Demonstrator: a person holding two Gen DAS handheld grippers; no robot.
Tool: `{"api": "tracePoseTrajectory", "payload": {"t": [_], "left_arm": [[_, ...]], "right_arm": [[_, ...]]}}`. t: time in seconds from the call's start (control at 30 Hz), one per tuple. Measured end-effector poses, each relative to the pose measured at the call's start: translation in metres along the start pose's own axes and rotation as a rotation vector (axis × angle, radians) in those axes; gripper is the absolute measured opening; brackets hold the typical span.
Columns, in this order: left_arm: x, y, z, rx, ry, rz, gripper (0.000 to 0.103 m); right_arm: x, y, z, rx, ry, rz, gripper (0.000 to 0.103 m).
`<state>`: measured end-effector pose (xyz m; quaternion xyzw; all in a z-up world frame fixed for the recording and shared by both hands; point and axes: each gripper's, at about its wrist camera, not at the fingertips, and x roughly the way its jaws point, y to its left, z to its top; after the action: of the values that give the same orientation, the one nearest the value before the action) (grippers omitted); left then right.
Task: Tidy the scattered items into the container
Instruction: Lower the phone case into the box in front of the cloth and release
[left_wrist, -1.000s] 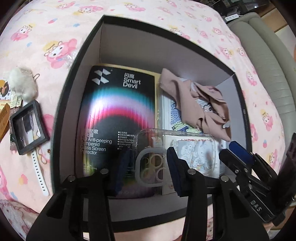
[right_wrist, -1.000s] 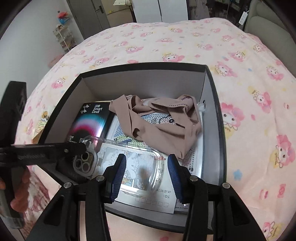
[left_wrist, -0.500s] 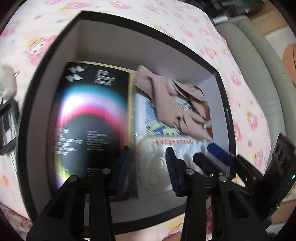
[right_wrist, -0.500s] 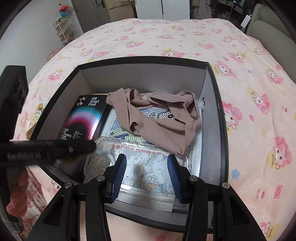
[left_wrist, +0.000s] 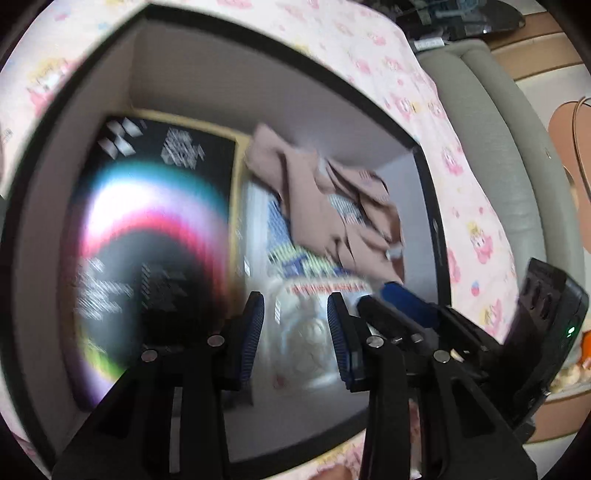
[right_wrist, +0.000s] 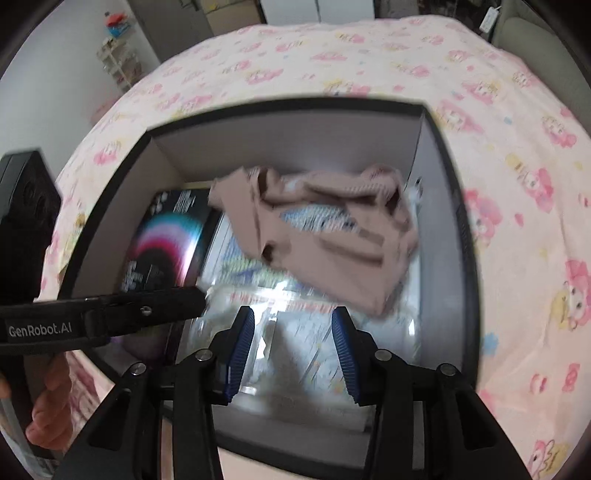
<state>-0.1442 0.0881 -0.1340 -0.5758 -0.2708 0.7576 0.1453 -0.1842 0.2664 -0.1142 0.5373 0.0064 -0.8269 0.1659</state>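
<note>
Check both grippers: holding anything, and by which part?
Cannot tell: blurred. The clear phone case lies in the box; no pad contact shows. Left gripper has just been closing, case seen between its fingers; right gripper stands over it too.

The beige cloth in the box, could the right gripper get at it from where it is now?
Probably yes. The beige cloth lies uncovered on top of the box's contents, just beyond the right gripper, whose jaws stand apart and hold nothing. The left gripper sits off to the side.

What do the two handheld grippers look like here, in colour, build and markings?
Both are matte black plastic. The left gripper and right gripper each have two angular fingers with silver screws and ribbed blue pads. White "GenRobot.AI" lettering runs along the left one's side. No cables or sleeves show.
</note>
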Motion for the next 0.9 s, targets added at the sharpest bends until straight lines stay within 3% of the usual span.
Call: {"api": "tracePoseTrajectory", "payload": {"t": [0.2, 0.5, 0.6, 0.8, 0.9], "left_arm": [[0.019, -0.008, 0.025, -0.013, 0.019, 0.071, 0.024], [0.027, -0.021, 0.01, 0.025, 0.053, 0.071, 0.023], [0.026, -0.021, 0.006, 0.025, 0.054, 0.065, 0.023], [0.009, -0.049, -0.012, 0.104, -0.023, 0.111, 0.023], [0.0, -0.051, -0.015, 0.094, 0.007, 0.121, 0.023]], "right_arm": [[0.016, -0.004, 0.013, 0.012, 0.046, -0.009, 0.038], [0.009, 0.001, -0.003, -0.035, 0.052, -0.051, 0.039], [0.007, 0.003, -0.012, -0.029, 0.074, 0.009, 0.038], [-0.015, -0.003, -0.018, 0.004, 0.008, 0.013, 0.038], [-0.016, -0.002, -0.021, -0.007, 0.014, 0.006, 0.038]]}}
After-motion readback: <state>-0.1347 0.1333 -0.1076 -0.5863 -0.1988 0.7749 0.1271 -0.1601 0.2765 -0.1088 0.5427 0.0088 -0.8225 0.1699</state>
